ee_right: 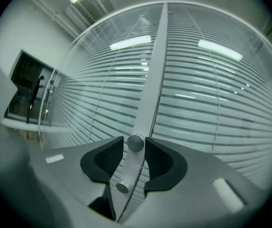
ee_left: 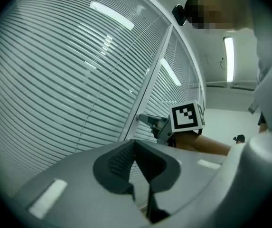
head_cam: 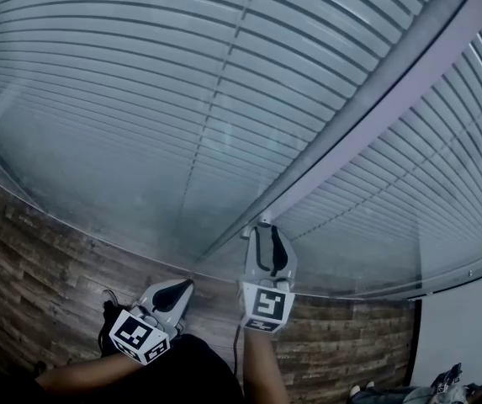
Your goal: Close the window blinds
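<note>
The white slatted window blinds (head_cam: 140, 99) behind glass looked nearly shut. The right gripper (ee_right: 135, 151) straddled the upper round silver knob (ee_right: 135, 142) on the grey frame post (ee_right: 155, 70), pads seemingly just clear of it; the left gripper (ee_left: 136, 148) was closed and empty; probably little turning remained.

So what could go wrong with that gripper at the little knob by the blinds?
The right gripper straddles the round knob on the window frame without clearly pressing it, so a turn may slip. The blinds lie behind glass, so a slipped gripper could knock it. The left gripper is shut and empty, steadying nothing.
</note>
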### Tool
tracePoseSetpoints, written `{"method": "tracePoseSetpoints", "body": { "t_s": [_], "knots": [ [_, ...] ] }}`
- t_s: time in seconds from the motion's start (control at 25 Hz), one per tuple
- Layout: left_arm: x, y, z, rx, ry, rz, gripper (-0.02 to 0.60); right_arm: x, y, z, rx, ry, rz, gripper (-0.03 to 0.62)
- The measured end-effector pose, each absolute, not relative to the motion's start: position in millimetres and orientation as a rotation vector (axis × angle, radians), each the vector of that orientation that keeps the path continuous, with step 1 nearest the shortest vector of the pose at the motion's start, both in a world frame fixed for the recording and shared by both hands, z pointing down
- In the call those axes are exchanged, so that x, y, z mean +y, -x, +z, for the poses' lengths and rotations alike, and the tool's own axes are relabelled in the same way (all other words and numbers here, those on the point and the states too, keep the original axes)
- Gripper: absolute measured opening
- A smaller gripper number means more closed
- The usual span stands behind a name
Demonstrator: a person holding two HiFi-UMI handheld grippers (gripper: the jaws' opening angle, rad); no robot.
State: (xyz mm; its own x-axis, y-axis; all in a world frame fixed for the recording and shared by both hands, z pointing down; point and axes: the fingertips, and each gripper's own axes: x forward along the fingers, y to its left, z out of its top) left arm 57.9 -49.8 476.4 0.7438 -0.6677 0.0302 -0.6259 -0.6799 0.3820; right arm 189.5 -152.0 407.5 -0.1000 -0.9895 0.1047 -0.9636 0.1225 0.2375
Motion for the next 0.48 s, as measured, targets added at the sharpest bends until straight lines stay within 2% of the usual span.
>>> {"method": "tracePoseSetpoints", "body": {
  "t_s": [0.2, 0.36, 0.44, 0.48],
  "knots": [
    [-50.0, -58.4, 475.6, -1.019, -2.579, -0.155, 0.0, -138.4, -184.6, 404.2, -2.304, -1.987, -0.053, 0.121],
    [-50.2, -54.5, 473.4, -1.061, -2.581, -0.161, 0.0, -119.5, -174.7, 402.0, -2.447, -1.979, 0.007, 0.057],
    [-54.1, -50.4, 472.7, -1.097, -2.569, -0.165, 0.0, -112.0, -166.1, 401.0, -2.518, -1.92, -0.003, 0.003],
    [-56.0, -48.7, 472.7, -1.111, -2.561, -0.167, 0.0, -109.4, -162.0, 400.9, -2.547, -1.89, -0.007, 0.002]
  ]
}}
